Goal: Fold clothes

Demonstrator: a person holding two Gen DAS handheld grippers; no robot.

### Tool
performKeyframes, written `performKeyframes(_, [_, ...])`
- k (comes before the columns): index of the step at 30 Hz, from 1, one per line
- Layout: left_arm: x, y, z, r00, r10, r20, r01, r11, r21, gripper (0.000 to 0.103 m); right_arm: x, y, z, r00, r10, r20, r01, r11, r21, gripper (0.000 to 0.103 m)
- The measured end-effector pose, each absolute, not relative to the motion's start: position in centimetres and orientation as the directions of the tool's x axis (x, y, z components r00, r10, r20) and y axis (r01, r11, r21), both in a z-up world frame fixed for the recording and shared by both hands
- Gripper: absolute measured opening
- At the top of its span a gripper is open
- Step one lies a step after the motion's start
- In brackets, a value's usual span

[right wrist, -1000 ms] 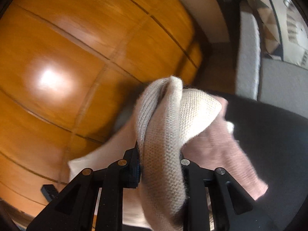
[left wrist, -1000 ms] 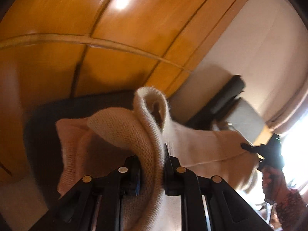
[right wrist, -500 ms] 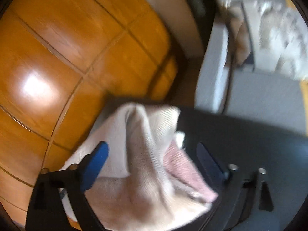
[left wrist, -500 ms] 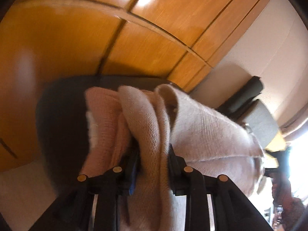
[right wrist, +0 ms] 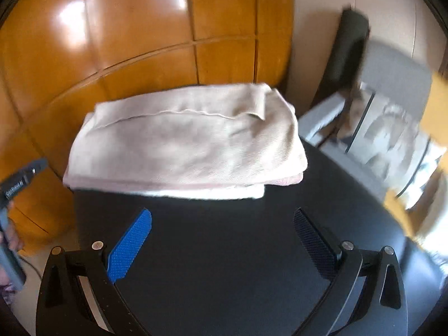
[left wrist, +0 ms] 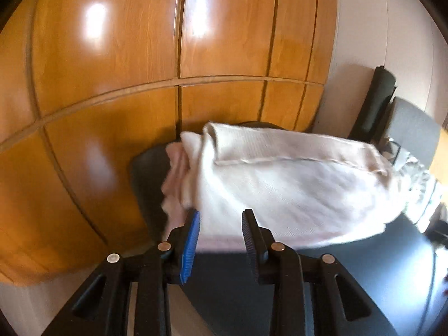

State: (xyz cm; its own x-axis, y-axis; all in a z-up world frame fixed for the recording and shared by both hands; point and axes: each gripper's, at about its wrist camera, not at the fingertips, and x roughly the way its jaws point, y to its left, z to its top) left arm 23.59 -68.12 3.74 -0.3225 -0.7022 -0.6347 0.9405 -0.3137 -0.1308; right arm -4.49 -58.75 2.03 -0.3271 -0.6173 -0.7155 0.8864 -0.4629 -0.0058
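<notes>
Both our grippers, left (left wrist: 219, 225) and right (right wrist: 222, 224), hold jaws apart, empty; folded sweater (right wrist: 187, 140) fills mid-frame, bare dark bench (right wrist: 224, 266) below its near edge.

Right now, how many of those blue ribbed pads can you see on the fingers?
2. One blue ribbed pad lines the left-side finger of the left gripper; another blue pad lines the left-side finger of the right gripper. The opposite fingers carry dark pads.

Left gripper (left wrist: 221, 218) fingers parted — nothing between them, right gripper (right wrist: 222, 221) fingers spread wide, empty
</notes>
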Motion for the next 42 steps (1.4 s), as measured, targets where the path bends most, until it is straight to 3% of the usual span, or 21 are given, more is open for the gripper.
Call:
performKeyframes(6, [22.6,-62.9,4.8,-0.315,-0.665,-0.677,0.941,-0.313,-0.130,0.031,1.3,-54.9,3.3,-0.349,-0.657,-0.668,0.844,-0.530,0.081,0.103])
performKeyframes(14, [22.3,-56.5,6.9,-0.289,-0.714,-0.637,0.934,-0.356,-0.026,0.031,4.0,-53.6,2.8,-0.392,-0.621,-0.679,0.820,-0.570,0.047,0.103])
performKeyframes(25, [21.2,-55.0,8.6,-0.273,-0.724,-0.633,0.932,-0.363,0.013,0.031,4.4,-53.7,3.8,-0.415,-0.606,-0.678,0.804,-0.594,0.039,0.103])
performKeyframes(42, [20.2,-54.6,8.6,-0.326,-0.667,-0.670,0.916,-0.398,-0.049,0.031,4.8,-54.1,4.5,-0.438,-0.599,-0.671,0.795,-0.606,0.023,0.103])
